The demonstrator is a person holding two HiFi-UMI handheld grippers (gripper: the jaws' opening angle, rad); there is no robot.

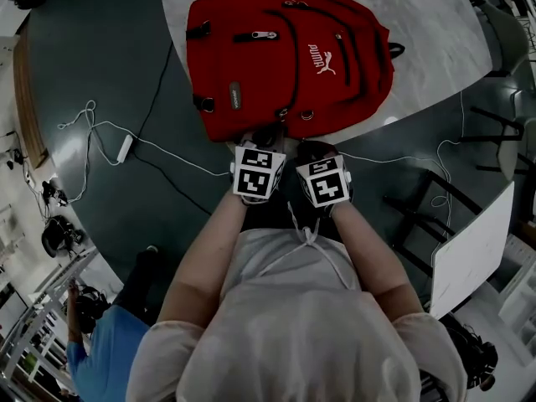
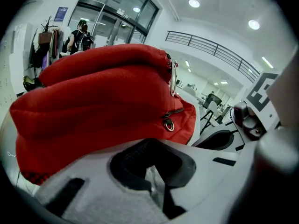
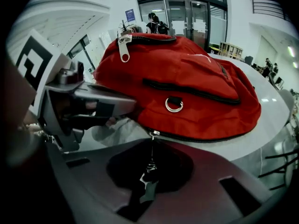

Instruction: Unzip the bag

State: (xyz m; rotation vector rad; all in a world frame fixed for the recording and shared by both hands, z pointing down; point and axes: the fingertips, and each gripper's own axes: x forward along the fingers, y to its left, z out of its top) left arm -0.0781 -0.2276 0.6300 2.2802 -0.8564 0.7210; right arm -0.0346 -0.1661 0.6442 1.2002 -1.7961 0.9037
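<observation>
Backpack (image 1: pixel 276 57), red, lying flat on the pale bench (image 1: pixel 435 32) with its base at the near edge. Right tongs (image 3: pixel 148 192) are clamped on the dangling zip pull (image 3: pixel 150 164) of the lowest zipper. Left tongs (image 2: pixel 156 185), just beside them at the base, are drawn together with a pale sliver between, its nature unclear. Likely faults: the thin pull slipping from the clamp under a jerk, or the backpack dragging off the near edge if its base is not anchored. Legible print: white "PUMA" wordmark (image 1: pixel 322 59); the small grey tag (image 1: pixel 235 96) cannot be read.
</observation>
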